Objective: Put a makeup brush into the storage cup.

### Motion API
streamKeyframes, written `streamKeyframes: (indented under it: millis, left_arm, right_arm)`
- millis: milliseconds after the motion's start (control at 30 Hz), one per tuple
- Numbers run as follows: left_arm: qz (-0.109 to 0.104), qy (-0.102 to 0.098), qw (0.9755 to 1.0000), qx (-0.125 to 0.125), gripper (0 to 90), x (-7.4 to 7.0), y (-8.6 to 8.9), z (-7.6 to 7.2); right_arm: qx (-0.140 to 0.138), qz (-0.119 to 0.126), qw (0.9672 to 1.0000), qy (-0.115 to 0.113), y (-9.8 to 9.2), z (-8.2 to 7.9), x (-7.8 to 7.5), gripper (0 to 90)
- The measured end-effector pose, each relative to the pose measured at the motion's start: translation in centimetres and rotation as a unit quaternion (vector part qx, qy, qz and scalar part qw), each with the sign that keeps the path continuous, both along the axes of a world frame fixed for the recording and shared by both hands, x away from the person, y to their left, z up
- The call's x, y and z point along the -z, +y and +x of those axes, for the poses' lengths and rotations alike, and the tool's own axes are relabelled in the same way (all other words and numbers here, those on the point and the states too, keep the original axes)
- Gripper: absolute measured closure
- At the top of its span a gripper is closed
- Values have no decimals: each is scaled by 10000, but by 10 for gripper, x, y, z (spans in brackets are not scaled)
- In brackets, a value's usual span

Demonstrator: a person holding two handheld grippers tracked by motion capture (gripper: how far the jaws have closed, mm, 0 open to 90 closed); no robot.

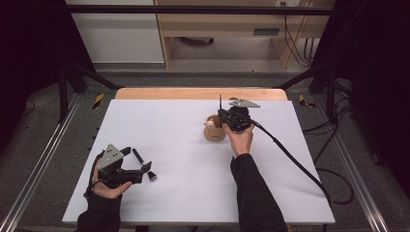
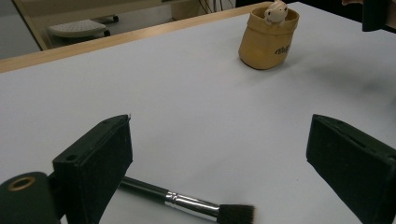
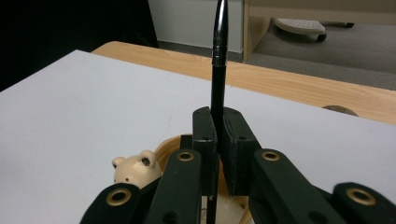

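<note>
**Kid:** What do you see from up high?

**Me:** I see my right gripper (image 1: 223,117) over a small tan cup (image 1: 214,131) near the far middle of the white table (image 1: 193,193). A thin black stick (image 1: 220,102) pokes straight up from it. My left gripper (image 1: 140,162) sits near the front left corner.

**Kid:** Is the stick a pen?

**Me:** From up high I cannot tell. The right gripper view shows more: the jaws are pressed together, pinching a black handle with a pointed tip (image 3: 218,60). It stands upright, right over the cup (image 3: 163,144).

**Kid:** What is in the cup?

**Me:** A little cream bear (image 3: 134,169) peeks over the rim. The left gripper view shows the bear (image 2: 275,11) too, and dark writing on the side of the cup (image 2: 268,39).

**Kid:** And the left gripper?

**Me:** Its jaws are spread wide and hold nothing. A brush (image 2: 187,204) with a silver band and dark bristles lies flat on the table between them. From up high the brush (image 1: 144,164) is just a small dark stick.
</note>
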State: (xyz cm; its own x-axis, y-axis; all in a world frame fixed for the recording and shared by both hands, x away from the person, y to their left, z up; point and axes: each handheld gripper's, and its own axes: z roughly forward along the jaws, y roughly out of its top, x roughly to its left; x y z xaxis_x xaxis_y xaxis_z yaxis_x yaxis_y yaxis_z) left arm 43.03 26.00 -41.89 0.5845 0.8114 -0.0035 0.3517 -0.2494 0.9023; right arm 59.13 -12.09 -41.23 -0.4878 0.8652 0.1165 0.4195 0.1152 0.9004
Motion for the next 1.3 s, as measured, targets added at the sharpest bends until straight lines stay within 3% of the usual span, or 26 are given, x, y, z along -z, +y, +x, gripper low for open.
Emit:
streamKeyframes:
  millis: [633, 933, 1100, 1300]
  left_arm:
    - [29, 14, 10000, 8, 64, 0, -1, 0]
    - [23, 10, 10000, 4, 65, 0, -1, 0]
    - [32, 19, 10000, 9, 64, 0, -2, 0]
    - [21, 11, 10000, 2, 64, 0, -1, -1]
  right_arm:
    - [74, -205, 9994, 266, 0, -1, 11, 831]
    - [18, -186, 9997, 160, -5, -10, 2, 786]
    - [-190, -43, 9998, 77, -15, -24, -10, 704]
    - [-351, -82, 9993, 31, -22, -36, -20, 623]
